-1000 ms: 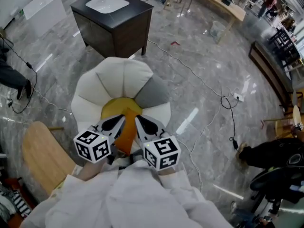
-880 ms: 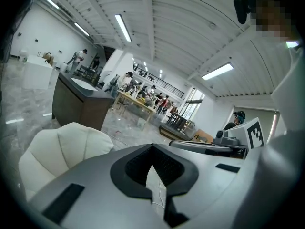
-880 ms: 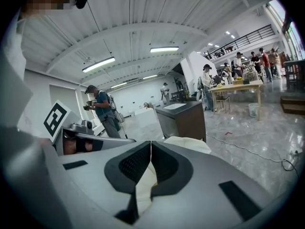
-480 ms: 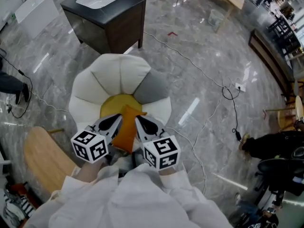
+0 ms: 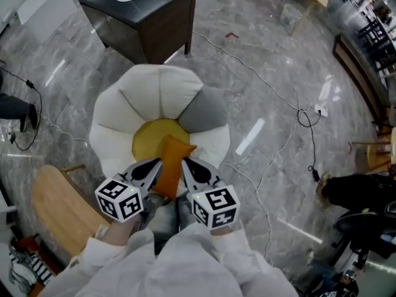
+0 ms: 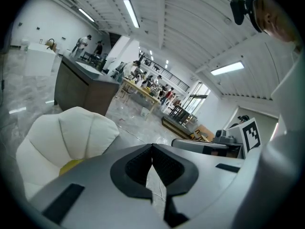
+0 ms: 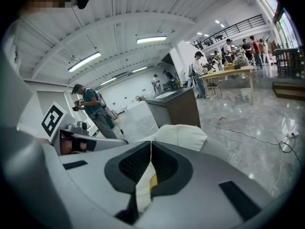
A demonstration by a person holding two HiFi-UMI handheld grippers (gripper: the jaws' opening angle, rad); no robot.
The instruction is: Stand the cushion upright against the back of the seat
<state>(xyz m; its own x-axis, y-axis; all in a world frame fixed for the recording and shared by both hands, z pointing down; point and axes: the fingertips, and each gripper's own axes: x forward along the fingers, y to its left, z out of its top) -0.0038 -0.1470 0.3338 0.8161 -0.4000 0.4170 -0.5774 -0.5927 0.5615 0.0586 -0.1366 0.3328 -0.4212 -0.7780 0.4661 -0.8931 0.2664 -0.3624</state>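
Observation:
An orange cushion [image 5: 171, 161] lies on the yellow seat [image 5: 148, 140] of a flower-shaped chair with white back petals [image 5: 158, 91] and one grey petal [image 5: 203, 111]. My left gripper [image 5: 158, 163] is at the cushion's left edge and my right gripper [image 5: 185, 162] at its right edge. Both are shut with nothing between the pads. The left gripper view shows the closed left gripper [image 6: 152, 147] before the white petals [image 6: 66, 137]. In the right gripper view the closed right gripper [image 7: 150, 143] points at a white petal [image 7: 181, 135].
Behind the chair stands a dark cabinet [image 5: 148, 23] with a white basin. A wooden seat [image 5: 59, 209] is at the lower left. Cables [image 5: 272, 98] run over the marble floor on the right. A person's shoe [image 5: 325, 187] is at the right, another person's leg [image 5: 12, 107] at the left.
Both grippers have sunk toward the chair's front, staying shut on either side of the cushion. The cushion has not moved on the seat.

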